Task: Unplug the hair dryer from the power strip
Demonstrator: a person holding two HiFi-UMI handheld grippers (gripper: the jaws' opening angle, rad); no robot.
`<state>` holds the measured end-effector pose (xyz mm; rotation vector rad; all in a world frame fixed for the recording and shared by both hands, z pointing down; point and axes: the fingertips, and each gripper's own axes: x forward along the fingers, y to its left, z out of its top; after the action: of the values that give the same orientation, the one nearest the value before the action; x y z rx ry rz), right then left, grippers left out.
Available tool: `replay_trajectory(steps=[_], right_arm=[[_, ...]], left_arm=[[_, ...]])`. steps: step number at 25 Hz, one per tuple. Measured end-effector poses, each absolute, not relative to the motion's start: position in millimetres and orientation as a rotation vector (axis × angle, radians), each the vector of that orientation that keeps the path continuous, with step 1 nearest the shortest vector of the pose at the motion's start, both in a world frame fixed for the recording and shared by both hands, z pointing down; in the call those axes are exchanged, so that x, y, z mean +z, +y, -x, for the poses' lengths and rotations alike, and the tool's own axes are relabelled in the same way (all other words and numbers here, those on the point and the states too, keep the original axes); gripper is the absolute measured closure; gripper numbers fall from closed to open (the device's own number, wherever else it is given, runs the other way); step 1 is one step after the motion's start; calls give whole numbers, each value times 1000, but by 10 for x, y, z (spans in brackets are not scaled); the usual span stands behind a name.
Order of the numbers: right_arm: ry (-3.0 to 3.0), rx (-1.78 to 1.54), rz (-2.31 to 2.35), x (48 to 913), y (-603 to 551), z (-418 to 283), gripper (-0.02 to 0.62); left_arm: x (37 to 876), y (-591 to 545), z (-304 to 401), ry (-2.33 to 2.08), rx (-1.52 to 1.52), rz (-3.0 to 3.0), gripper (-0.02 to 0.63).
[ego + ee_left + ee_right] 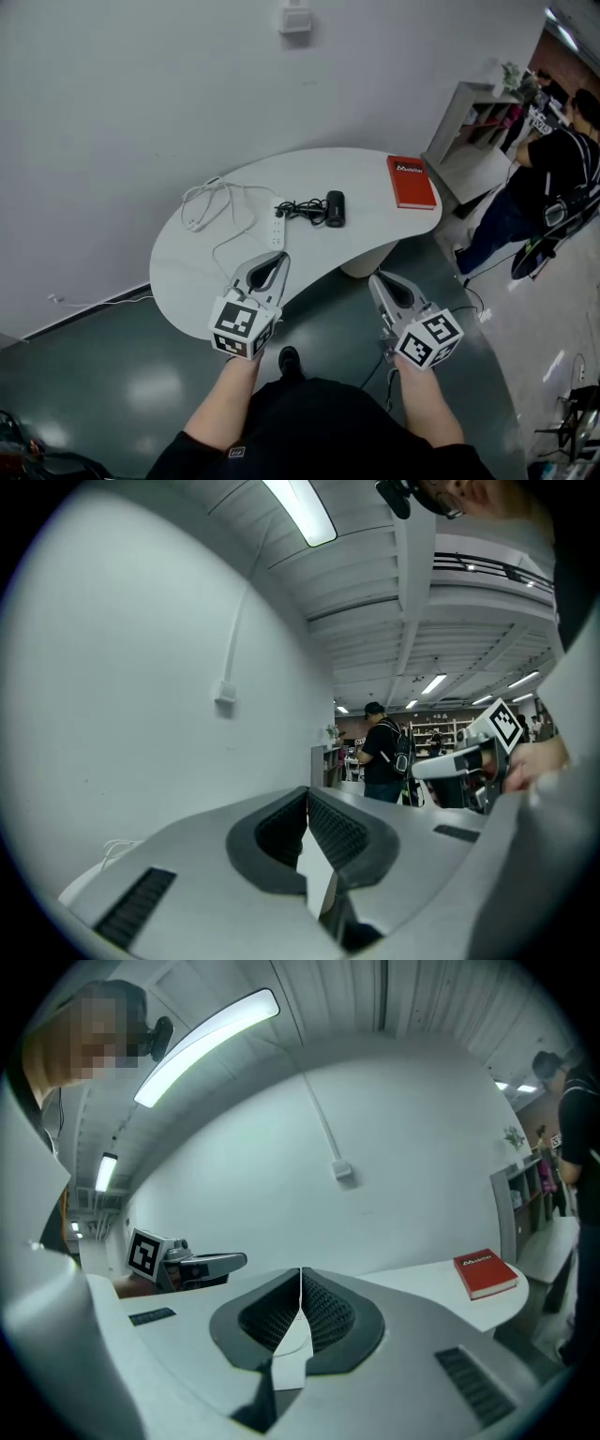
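The left gripper (281, 258) is clenched: its two jaws press flat together and nothing is between them. The right gripper (376, 278) is clenched too, jaws tip to tip, with nothing in them. Both are held up in the air by the near edge of the white table (183, 277) and touch nothing. Both point to about 12 o'clock in the head view. Each gripper view shows the other gripper off to one side. The power strip (277, 228) lies on the table at 12 o'clock from the left gripper, well apart from it. The hair dryer (335, 208) lies near the strip, at 1 o'clock from the left gripper and 11 o'clock from the right one. It looks small and black in the head view, so it is hard to tell which end the air comes out of. Its long side runs from about 12 to 6 o'clock. Its black cord (302, 209) is bunched up on its 9 o'clock side and reaches the strip, but the plug is too small to make out. The dryer cannot be made out in either gripper view. A white cable (208, 202) loops at 10 o'clock from the strip. A red book (411, 181) lies at 2 o'clock from the dryer. A person (553, 178) stands at the far right, partly cut off by the picture's edge.
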<state>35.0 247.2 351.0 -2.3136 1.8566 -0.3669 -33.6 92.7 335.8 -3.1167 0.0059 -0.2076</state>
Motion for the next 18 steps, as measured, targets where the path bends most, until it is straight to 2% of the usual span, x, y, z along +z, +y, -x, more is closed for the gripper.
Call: replay_trajectory(steps=[9, 18], right_arm=[[1883, -436, 2290, 3507, 1535, -422, 560], [2004, -489, 2228, 3549, 956, -536, 560]], left_arm=[[3348, 259, 156, -97, -225, 3123, 591], [3568, -335, 174, 60, -235, 3204, 591]])
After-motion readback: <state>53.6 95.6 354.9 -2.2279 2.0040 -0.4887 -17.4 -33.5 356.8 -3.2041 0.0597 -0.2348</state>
